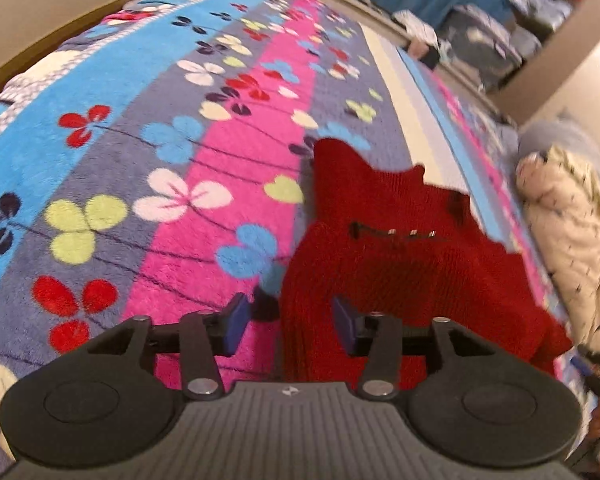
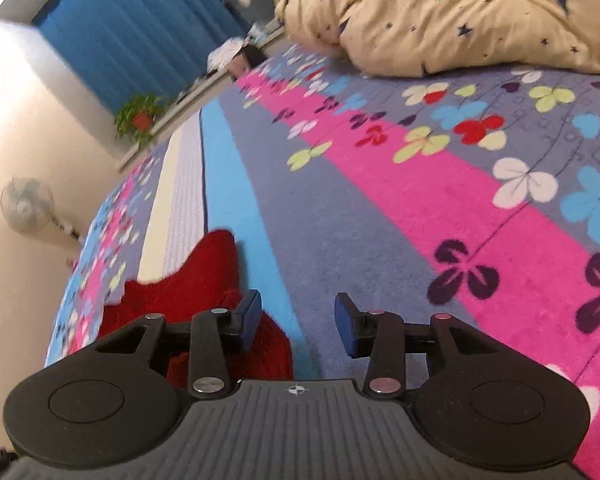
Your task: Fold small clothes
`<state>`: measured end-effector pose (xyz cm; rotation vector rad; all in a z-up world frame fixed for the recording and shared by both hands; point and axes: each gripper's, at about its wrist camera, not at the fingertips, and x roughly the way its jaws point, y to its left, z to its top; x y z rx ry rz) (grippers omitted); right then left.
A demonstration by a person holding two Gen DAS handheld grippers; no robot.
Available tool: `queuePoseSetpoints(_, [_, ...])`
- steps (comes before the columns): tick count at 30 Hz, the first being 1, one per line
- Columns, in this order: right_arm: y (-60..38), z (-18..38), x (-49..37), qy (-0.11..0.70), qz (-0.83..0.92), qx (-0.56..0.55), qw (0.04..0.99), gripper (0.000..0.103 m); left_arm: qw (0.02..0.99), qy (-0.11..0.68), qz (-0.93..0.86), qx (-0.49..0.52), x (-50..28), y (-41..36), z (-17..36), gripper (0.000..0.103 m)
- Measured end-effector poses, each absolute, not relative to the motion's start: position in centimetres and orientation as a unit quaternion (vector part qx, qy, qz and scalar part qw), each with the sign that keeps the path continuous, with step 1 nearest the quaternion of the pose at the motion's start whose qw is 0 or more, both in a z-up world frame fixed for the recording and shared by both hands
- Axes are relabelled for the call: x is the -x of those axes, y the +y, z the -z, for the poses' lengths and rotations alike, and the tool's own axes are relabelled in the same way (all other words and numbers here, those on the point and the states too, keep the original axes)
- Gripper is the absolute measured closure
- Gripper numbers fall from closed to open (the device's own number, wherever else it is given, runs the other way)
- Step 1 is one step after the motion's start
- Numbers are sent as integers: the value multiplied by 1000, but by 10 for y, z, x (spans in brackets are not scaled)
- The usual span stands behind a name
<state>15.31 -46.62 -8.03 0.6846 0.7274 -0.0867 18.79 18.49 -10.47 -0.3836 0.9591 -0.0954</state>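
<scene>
- left tongs (image 1: 290,326) released, jaws apart over sweater (image 1: 400,256) edge, lower centre
- right tongs (image 2: 298,326) released, nothing between; sweater (image 2: 188,292) lower left on bed (image 2: 380,220)

red knit garment (image 1: 400,264), small, partly folded and rumpled, flat on the flowered bed blanket (image 1: 160,140), metal snaps showing
</scene>
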Motion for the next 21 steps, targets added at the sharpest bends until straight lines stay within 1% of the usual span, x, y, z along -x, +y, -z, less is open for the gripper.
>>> queuePoseSetpoints(1, [-463, 84, -156, 361, 26, -329, 872, 56, 868, 462, 47, 174, -190, 181, 107, 45])
queuePoseSetpoints(3, [-451, 91, -162, 391, -8, -318, 864, 48, 867, 470, 50, 159, -196, 173, 113, 44])
queuePoseSetpoints(6, [-428, 99, -172, 428, -20, -255, 867, 47, 860, 486, 59, 139, -203, 159, 123, 44])
queuePoseSetpoints(8, [-415, 105, -178, 447, -23, -221, 866, 48, 861, 489, 68, 124, -206, 151, 127, 47])
queuePoseSetpoints(9, [-410, 107, -180, 452, -22, -205, 868, 54, 863, 486, 69, 114, -206, 146, 127, 51])
queuePoseSetpoints(10, [-405, 106, -182, 451, -19, -188, 872, 66, 868, 480, 69, 103, -205, 143, 125, 70])
queuePoseSetpoints(11, [-402, 104, -182, 445, -19, -177, 878, 91, 873, 474, 69, 92, -203, 141, 123, 89])
queuePoseSetpoints(14, [-398, 79, -171, 381, -18, -173, 908, 91, 894, 437, 73, 66, -194, 140, 105, 93])
queuePoseSetpoints(17, [-403, 42, -149, 270, -48, -216, 937, 92, 925, 356, 101, 82, -177, 150, 70, 93])
queuePoseSetpoints(19, [-402, 23, -138, 187, -56, -214, 957, 92, 946, 295, 98, 93, -172, 155, 55, 93])
queuePoseSetpoints(21, [-401, 17, -141, 140, -29, -203, 969, 92, 964, 240, 73, 83, -174, 153, 47, 93])
